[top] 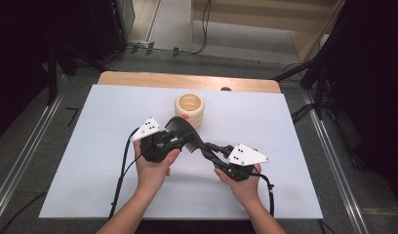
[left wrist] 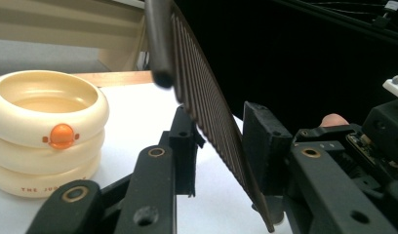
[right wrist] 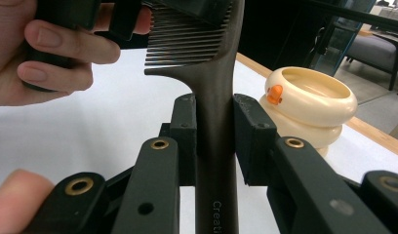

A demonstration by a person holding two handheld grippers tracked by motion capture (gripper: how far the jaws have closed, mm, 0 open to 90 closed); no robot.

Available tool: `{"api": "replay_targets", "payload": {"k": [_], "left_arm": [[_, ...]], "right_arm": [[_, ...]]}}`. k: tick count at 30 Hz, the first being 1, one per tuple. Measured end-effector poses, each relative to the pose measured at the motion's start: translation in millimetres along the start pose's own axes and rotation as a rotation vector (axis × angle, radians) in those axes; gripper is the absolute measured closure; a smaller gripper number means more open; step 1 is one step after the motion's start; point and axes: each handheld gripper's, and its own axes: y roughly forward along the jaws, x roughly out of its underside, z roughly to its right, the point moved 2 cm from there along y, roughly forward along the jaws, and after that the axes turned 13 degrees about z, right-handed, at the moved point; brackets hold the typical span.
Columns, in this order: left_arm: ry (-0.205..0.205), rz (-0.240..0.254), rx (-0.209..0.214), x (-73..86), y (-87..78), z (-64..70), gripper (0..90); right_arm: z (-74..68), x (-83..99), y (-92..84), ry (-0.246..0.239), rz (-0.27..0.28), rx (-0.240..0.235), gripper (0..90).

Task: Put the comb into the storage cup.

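1. At the middle of the white table, a dark brown plastic comb hangs in the air between the two grippers, just at 6 o'clock from a cream ribbed round container with an orange dot on its side.
2. The right gripper, at about 4 o'clock from the comb's head, has its jaws narrow and pressed on the comb's handle from both sides, so the handle stands upright between them in the right gripper view.
3. The left gripper, at about 8 o'clock from the container, has its jaws around the toothed part of the comb; the comb slants through the gap in the left gripper view, resting against the jaw on the left, while I cannot tell whether the jaw on the right touches it.
4. Each gripper sits in one of the person's hands; the left hand and right hand are near each other above the table.
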Motion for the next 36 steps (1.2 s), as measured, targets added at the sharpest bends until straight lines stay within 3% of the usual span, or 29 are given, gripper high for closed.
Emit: {"api": "replay_targets", "payload": {"k": [8,13,15,19,22,25,27,29,30,31,32,36], "left_arm": [[-0.039,-0.012,0.045,0.6,0.8,-2.0,77.8],[-0.043,-0.012,0.074,0.2,0.1,-1.5,81.8],[-0.059,-0.014,0.108,0.4,0.4,-1.2,85.3],[-0.04,-0.008,0.119,0.0,0.8,1.4,85.6],[-0.028,-0.007,0.121,-0.8,-0.3,0.8,85.6],[-0.019,-0.009,0.116,-1.7,-1.6,-0.6,85.6],[-0.013,-0.009,0.11,-2.5,-3.0,-1.5,85.6],[-0.006,-0.009,0.103,-3.8,-4.6,-3.1,85.6],[-0.005,-0.005,0.101,-4.6,-5.5,-3.8,85.6],[-0.001,-0.005,0.101,-5.4,-6.5,-4.6,85.6],[-0.002,-0.001,0.1,-6.1,-7.2,-4.8,85.6],[0.016,0.002,0.094,-7.8,-9.6,-5.3,85.7]], "right_arm": [[0.9,3.8,1.1,-0.002,0.015,0.013,70.2],[-0.5,5.8,3.3,-0.007,0.015,0.013,70.1],[-1.3,7.3,4.9,-0.013,0.009,0.018,69.9],[-1.6,8.3,6.5,0.001,0.013,0.008,69.4],[1.5,7.6,6.2,0.038,0.027,0.0,56.2],[4.1,8.3,5.5,0.084,0.026,-0.017,50.3],[5.8,9.5,5.1,0.103,0.015,-0.038,39.8],[6.5,10.2,4.4,0.113,0.011,-0.039,36.8],[8.0,10.8,3.7,0.126,0.009,-0.045,32.2],[10.5,11.8,2.4,0.151,0.008,-0.036,21.5],[10.5,11.8,2.4,0.151,0.008,-0.036,21.5],[16.7,12.4,-3.6,0.186,0.017,-0.033,1.6]]}}
